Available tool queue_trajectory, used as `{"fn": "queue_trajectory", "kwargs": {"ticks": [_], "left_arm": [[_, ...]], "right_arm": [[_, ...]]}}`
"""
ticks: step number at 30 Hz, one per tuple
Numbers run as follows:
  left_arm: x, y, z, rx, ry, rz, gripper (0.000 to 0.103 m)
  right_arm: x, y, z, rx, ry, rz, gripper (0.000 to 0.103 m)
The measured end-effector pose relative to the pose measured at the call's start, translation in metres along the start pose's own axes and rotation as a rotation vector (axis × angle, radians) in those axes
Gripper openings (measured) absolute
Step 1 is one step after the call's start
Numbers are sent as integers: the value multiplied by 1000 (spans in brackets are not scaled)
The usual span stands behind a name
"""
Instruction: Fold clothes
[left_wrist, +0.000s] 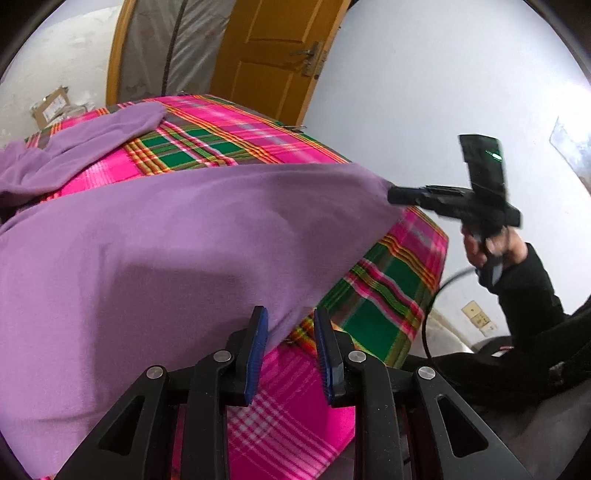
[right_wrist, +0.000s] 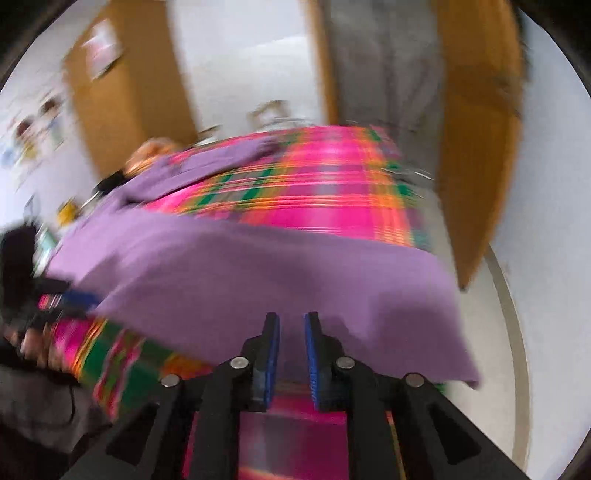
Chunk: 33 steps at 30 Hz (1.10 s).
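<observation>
Left tool (left_wrist: 290, 325): black frame with blue pads, jaws parted; the near hem of the purple knit garment (left_wrist: 177, 236) hangs in the gap, touching only the left pad.
Right tool (left_wrist: 392, 194): jaws pinched on the garment's far corner, which is lifted and drawn taut; held by a hand (left_wrist: 491, 247) in a black sleeve (left_wrist: 528, 288).
Right tool, own view (right_wrist: 291, 328): blurred; purple cloth between the blue pads.
Purple garment: spread ahead of both tools, one sleeve lying farther off.
Pink-and-green plaid cover (left_wrist: 229, 136): under the garment, over the worktop.
Yellow wooden door (left_wrist: 273, 48): beyond the worktop.
</observation>
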<state>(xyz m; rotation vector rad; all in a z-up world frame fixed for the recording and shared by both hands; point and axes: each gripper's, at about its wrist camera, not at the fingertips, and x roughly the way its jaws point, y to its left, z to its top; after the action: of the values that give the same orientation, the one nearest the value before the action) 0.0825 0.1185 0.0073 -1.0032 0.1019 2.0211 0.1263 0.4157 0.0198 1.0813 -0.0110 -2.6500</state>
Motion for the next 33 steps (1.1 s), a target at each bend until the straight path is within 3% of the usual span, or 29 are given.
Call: {"fn": "queue_trajectory", "kwargs": {"ticks": [5,8,11,13,14,15,25,29,33], "left_arm": [[1,-8,-2,48,2,22,25],[4,-11,-1,72,-4,27,25],[6,-13,1,85,-7,31,25],[6,-15,0,94,-5,25,25],[6,-16,-1,98,-4,21,20],[6,-17,-2,102,-3,16,0],[4,-27,-10,139,10,-23,0],[-3,-25,-7,130,-21,-27,0],[-11,-10,0,65,-67,22,0]], "right_arm": [[14,67,-11,-318,44,26,26],[21,78,-9,-372,46,35,27],[21,76,-10,-364,52,65,26],[20,75,-12,-359,52,88,3],[18,74,-13,-354,52,98,3],[17,73,-14,-344,49,106,2],[1,64,-27,-295,46,166,2],[-10,47,-20,-193,-27,142,3],[-13,37,-11,-114,-79,99,9]]}}
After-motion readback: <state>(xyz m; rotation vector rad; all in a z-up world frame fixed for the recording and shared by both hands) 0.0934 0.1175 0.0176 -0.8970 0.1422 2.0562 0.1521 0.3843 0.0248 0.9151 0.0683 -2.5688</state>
